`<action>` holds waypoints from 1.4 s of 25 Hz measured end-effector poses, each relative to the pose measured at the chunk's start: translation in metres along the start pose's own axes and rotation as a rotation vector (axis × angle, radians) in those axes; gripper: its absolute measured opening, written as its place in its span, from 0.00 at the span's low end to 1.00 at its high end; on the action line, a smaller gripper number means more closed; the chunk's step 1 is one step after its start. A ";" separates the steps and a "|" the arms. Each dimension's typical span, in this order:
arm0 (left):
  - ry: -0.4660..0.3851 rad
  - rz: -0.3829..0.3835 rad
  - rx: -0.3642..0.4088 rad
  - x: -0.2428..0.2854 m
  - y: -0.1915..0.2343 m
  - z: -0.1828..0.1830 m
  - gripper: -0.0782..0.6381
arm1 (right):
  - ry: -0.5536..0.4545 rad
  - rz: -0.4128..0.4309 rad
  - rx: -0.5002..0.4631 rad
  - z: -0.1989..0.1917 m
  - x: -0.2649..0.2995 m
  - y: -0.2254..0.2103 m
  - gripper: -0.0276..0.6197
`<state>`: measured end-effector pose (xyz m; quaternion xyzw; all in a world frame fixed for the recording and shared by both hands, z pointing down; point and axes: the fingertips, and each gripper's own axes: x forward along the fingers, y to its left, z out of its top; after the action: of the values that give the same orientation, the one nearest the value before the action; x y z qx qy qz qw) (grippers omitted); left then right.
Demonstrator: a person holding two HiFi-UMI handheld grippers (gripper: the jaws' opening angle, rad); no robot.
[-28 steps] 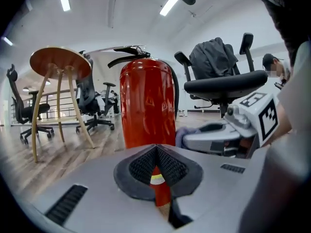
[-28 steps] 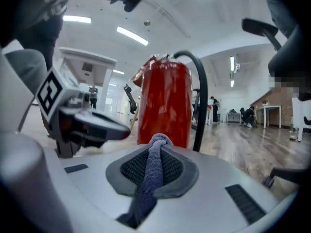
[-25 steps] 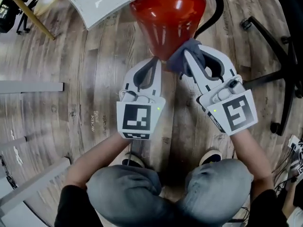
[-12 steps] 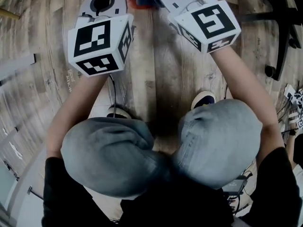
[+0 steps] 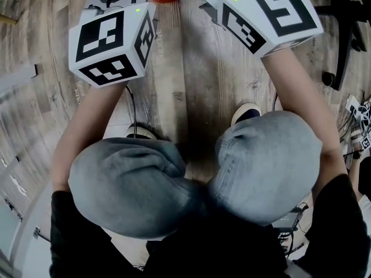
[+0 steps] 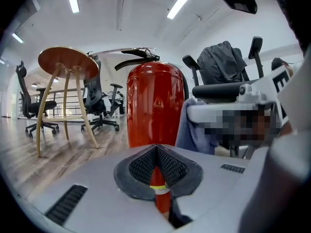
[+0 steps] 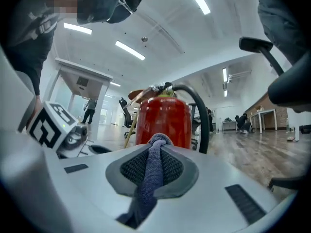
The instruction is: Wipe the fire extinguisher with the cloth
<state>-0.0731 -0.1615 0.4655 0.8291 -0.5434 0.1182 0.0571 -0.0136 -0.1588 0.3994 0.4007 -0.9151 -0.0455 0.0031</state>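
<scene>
Left gripper view, jaws: the left gripper (image 6: 156,176) has its pads met at the tip with nothing pinched between them (the red sliver in the slot behind them looks like the cylinder seen through the gap).
Left gripper view, target: the fire extinguisher (image 6: 154,106) stands upright on the floor straight ahead and close, with its black lever (image 6: 138,59) on top.
Left gripper view, cloth: the blue-grey cloth (image 6: 192,130) lies at the cylinder's right flank, carried by the right gripper (image 6: 199,111). I cannot tell whether it presses on the cylinder or only brushes it.
Left gripper view, surroundings: a round table (image 6: 68,64) is off to the left and an office chair (image 6: 223,67) stands behind.
Right gripper view, jaws: they are clamped on a twisted fold of the cloth, which runs up between the pads and bunches out at the tip.
Right gripper view, target: the red body sits directly behind that bunch, and the black hose (image 7: 200,115) curves down its right side.
Head view, layout: both marker cubes (image 5: 110,42) ride high in the frame. Only the extinguisher's base shows at the top edge between them, above the wooden floor (image 5: 191,68) and the person's knees (image 5: 130,184).
Progress, done: the cloth is gripped and brought to the cylinder, so wiping looks under way.
Progress, left: no dirt or wiped streak is visible, so how much is clean cannot be judged. The far side, the top fittings and the hose probably remain.
</scene>
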 end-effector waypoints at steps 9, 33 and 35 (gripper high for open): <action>-0.026 0.002 0.046 -0.006 -0.007 0.007 0.12 | 0.041 0.064 -0.010 -0.008 0.000 0.021 0.09; -0.054 0.026 0.035 -0.004 0.014 0.011 0.12 | -0.082 -0.005 0.061 0.011 -0.003 -0.002 0.09; -0.051 0.017 0.041 -0.004 0.010 0.009 0.12 | 0.000 0.016 0.081 -0.018 -0.004 0.005 0.09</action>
<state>-0.0826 -0.1637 0.4549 0.8281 -0.5494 0.1087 0.0251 -0.0138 -0.1544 0.4176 0.3932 -0.9193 -0.0083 -0.0126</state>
